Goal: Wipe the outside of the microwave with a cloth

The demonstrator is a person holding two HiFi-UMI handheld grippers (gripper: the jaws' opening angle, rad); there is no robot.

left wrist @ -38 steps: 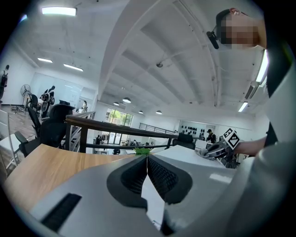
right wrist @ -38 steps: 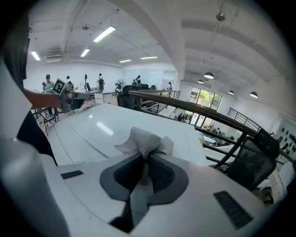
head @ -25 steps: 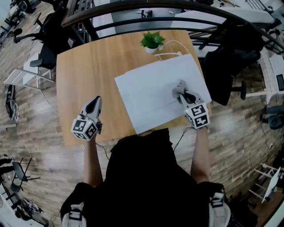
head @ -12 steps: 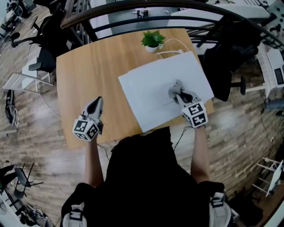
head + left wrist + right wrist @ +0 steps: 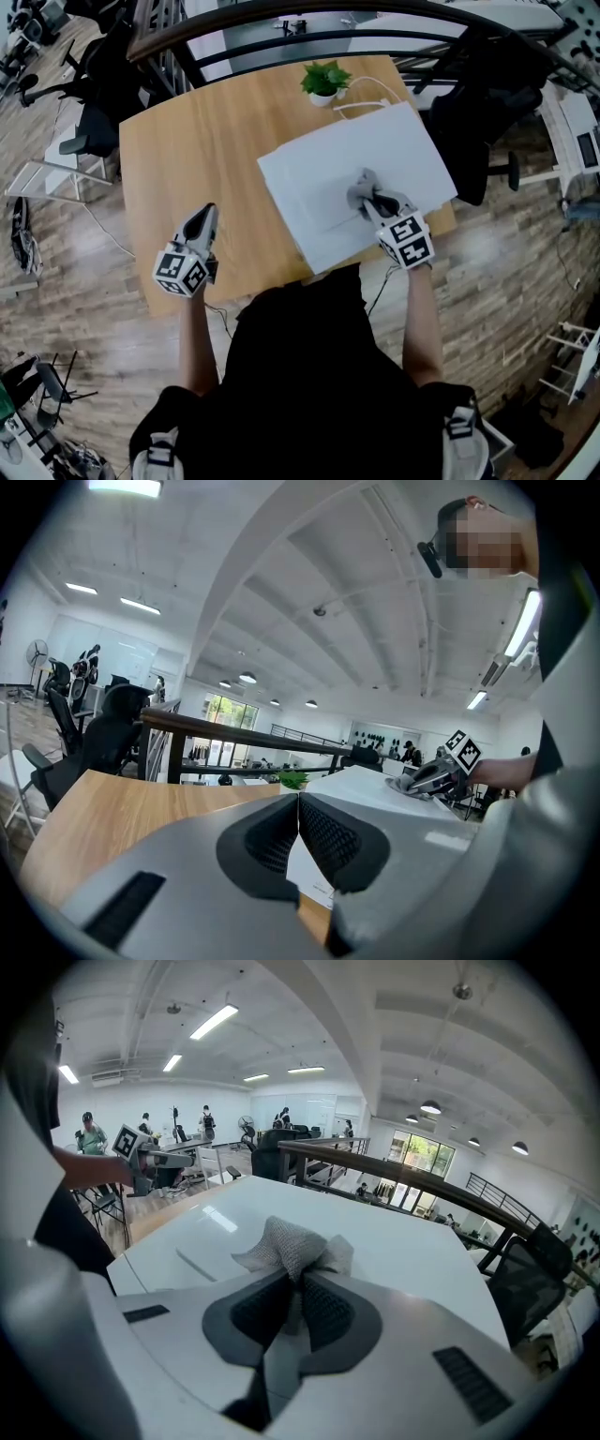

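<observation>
- Right gripper (image 5: 378,202): clamped tight on a bunched grey cloth (image 5: 292,1244), cloth pressed flat against the top panel of the white microwave (image 5: 323,164), toward its near right part.
- Left gripper (image 5: 201,217): jaws pressed together on nothing, held above the wooden table (image 5: 178,141), well apart from the microwave and to its left.
- Microwave: on the table's right half, set at an angle to the table edges.
- Small potted plant (image 5: 324,82): just behind the microwave, beside a white cable (image 5: 375,92).
</observation>
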